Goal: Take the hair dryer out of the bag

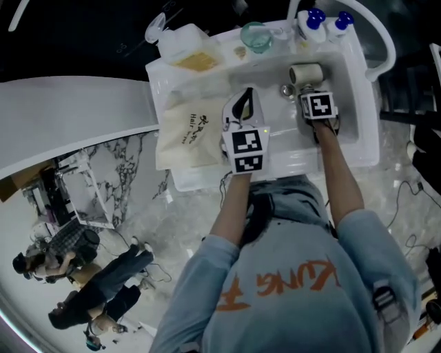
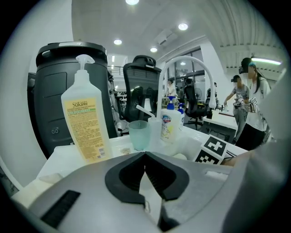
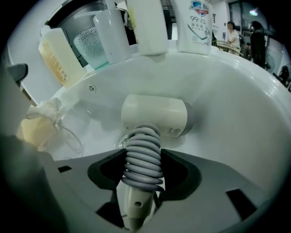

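Note:
The cream hair dryer (image 1: 306,73) lies in the white sink basin (image 1: 358,103), out of the bag. My right gripper (image 1: 309,89) points steeply down into the basin. In the right gripper view, my right gripper (image 3: 143,155) is shut on the dryer's handle, which is wrapped in a grey coiled cord (image 3: 143,159), and the dryer's body (image 3: 154,116) lies beyond over the drain. The beige bag (image 1: 186,131) lies flat on the counter to the left, and shows crumpled (image 3: 38,127) in the right gripper view. My left gripper (image 1: 244,100) hovers beside the bag. Its jaws (image 2: 145,154) are shut with nothing between them.
Along the back rim stand a yellow soap pump bottle (image 2: 84,123), a pale green cup (image 2: 138,135) and blue-capped hand-wash bottles (image 1: 320,21). An arched white tap (image 2: 191,68) rises behind them. People stand on the marble floor (image 1: 89,276) at lower left.

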### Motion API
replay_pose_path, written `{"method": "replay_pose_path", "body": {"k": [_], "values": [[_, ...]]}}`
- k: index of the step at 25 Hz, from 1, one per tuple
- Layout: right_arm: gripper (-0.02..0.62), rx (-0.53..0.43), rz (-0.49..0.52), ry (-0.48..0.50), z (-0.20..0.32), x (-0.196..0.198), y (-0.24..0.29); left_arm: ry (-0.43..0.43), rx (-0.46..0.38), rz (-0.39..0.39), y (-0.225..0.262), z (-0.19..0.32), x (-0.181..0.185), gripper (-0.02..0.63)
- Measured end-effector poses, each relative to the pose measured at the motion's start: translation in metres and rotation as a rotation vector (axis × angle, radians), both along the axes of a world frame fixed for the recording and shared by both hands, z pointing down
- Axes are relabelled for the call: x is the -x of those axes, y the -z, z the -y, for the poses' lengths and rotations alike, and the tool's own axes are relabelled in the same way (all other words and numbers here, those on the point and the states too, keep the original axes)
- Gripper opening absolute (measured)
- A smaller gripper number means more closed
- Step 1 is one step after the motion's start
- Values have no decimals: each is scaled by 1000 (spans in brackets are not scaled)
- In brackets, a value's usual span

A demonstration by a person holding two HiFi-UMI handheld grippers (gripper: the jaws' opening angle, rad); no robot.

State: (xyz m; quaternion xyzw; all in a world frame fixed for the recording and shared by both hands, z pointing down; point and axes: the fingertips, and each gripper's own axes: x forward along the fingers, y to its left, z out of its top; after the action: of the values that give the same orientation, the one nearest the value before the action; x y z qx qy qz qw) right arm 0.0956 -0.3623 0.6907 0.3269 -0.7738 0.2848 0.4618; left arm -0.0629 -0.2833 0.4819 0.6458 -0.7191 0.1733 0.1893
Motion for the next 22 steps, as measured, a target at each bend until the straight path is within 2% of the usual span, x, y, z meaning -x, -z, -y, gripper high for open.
{"method": "replay_pose_path", "body": {"k": [2,4,8,14,15,19,22], "values": [[230,-9,-15,11,-1,7,-1,-1,3,3,-3,2,-1,3],[232,-26,12,23,-3,17,-7,-10,7,4,-5,2,-4,3],[233,144,-96,-47,-31,-7,-22,-6,6,-1,-5,1,-2,3],[228,140,-76,-85,-22,-11,-23,-2,10,-19,-5,6,1,3],[225,127,-59,-91,-19,-10,-19,-3,9,-23,-4,7,1,3],[212,-12,139,-64,9,19,20,1,-9,-37,1,18,4,3],[189,-73,240,-37,16,35,59,4,-37,-52,9,29,3,3]]}}
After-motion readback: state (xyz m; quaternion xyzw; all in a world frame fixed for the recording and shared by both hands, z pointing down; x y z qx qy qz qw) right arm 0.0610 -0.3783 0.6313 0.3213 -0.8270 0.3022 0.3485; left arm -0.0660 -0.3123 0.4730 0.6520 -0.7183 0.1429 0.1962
